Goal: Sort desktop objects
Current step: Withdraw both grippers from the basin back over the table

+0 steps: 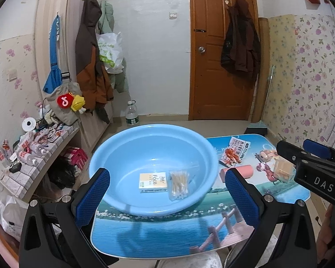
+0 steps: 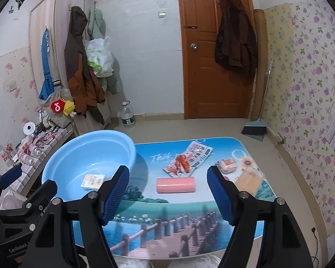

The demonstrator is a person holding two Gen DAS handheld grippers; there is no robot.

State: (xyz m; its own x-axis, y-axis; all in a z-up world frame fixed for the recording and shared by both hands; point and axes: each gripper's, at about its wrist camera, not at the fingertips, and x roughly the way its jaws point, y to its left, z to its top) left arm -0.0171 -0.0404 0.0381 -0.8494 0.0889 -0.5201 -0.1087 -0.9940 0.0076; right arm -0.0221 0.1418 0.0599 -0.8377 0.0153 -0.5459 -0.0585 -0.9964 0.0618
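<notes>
The round plastic basin [image 1: 154, 147] is plain light blue. The small flat box [image 1: 153, 182] inside it is white with an orange band. The table top [image 2: 167, 207] is printed with a lake, green shore and a pinkish wooden bridge. The cylindrical roll [image 2: 176, 185] is salmon pink. The flat snack packet [image 2: 187, 162] is white with red-orange crayfish. Both grippers' finger pads [image 2: 116, 195] are ribbed dark blue on black.

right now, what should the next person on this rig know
Left tool: open, empty, hovering over the blue basin.
Right tool: open, empty, facing the table.
Done: the small box and the cotton swab pack lie in the basin.
Left on the table: the pink roll, the snack packet and the clear bag with tan contents.
</notes>
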